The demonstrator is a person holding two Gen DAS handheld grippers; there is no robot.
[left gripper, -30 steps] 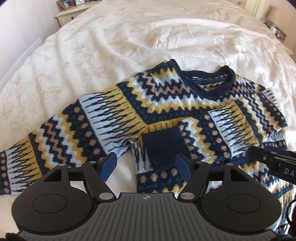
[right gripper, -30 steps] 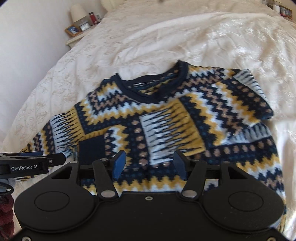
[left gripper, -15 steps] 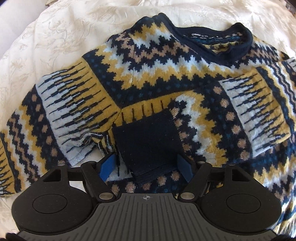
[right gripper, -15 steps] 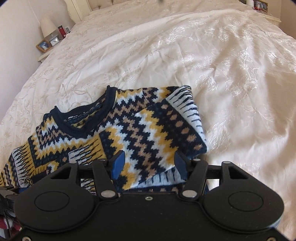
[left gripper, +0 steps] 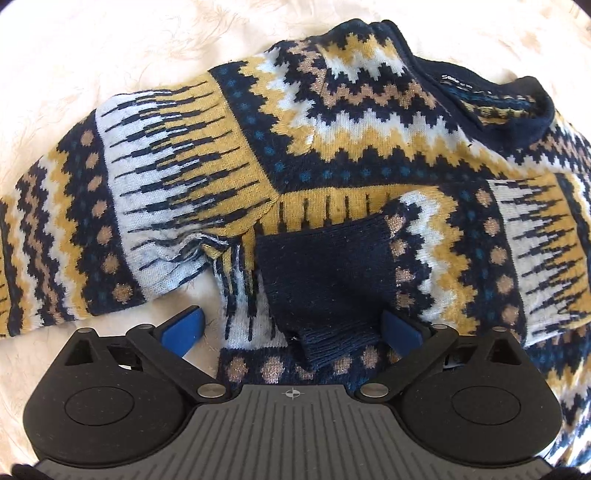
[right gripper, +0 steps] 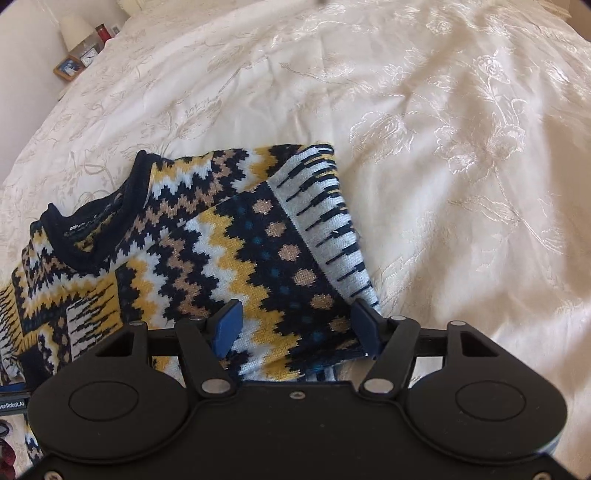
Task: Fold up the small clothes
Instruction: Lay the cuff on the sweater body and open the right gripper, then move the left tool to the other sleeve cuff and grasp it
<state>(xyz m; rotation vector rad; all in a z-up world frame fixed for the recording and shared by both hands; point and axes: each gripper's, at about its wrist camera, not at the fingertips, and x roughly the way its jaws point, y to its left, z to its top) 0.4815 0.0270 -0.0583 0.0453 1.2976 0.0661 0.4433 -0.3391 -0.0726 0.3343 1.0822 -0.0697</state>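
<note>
Cream bedspread with embroidered floral pattern (right gripper: 443,147) fills most of the right wrist view, lightly creased, sunlit on the right side. Same fabric visible in the left wrist view along top-left and lower-left edges. Far top-left corner of the right view: bedside surface holding a white lampshade (right gripper: 75,30), a wooden-framed photo (right gripper: 68,67), a small clock with white face (right gripper: 88,57), and a red item (right gripper: 103,32) too small to identify. Plain white wall (right gripper: 22,74) behind them.

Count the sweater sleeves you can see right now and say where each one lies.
2. One sleeve stretches out sideways onto the bedspread. The other sleeve is folded across the sweater's chest, its navy cuff between the fingers of the open left claw.
</note>
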